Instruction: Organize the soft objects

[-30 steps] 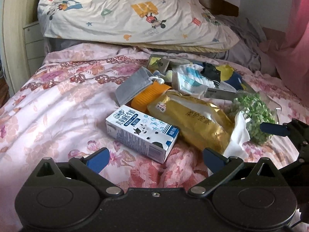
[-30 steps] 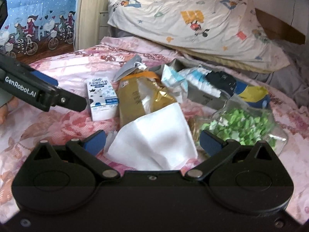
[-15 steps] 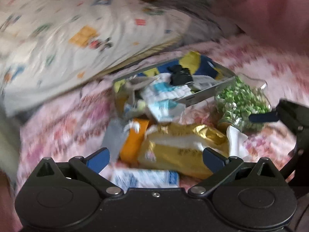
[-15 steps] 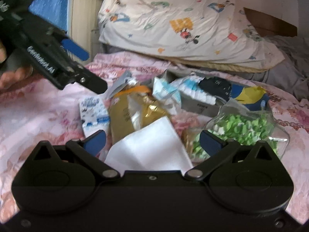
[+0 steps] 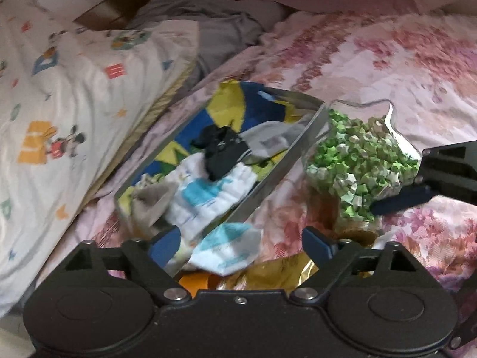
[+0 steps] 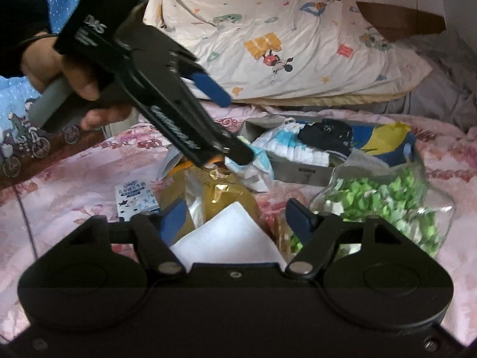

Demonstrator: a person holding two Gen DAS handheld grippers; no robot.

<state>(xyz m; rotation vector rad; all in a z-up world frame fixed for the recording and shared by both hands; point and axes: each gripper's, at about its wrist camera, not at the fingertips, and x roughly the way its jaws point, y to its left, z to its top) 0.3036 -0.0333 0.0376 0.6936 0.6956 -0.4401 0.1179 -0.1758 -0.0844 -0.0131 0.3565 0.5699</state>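
Observation:
My left gripper (image 5: 240,246) is open and hovers over a white-and-blue sock (image 5: 229,250) at the near corner of a grey tray (image 5: 277,173). The tray holds a black sock (image 5: 220,149) and more white-and-blue cloth (image 5: 208,197). In the right wrist view the left gripper (image 6: 235,128) comes in from the upper left, held by a hand (image 6: 74,71), its lower fingertip at that sock (image 6: 259,164). My right gripper (image 6: 237,223) is open, with a white tissue (image 6: 226,238) from a gold packet (image 6: 208,194) lying between its fingers.
A glass jar of green paper stars (image 6: 381,205) lies right of the tray, with a right gripper finger (image 5: 399,200) beside it. A milk carton (image 6: 135,197) sits left of the gold packet. A cartoon-print pillow (image 5: 59,119) borders the tray's far side on the pink floral bedspread (image 5: 402,59).
The left gripper swung right, away from the milk carton, and now hangs over the tray's near corner. Both grippers' fingers have drawn somewhat closer together. The right gripper stays over the tissue.

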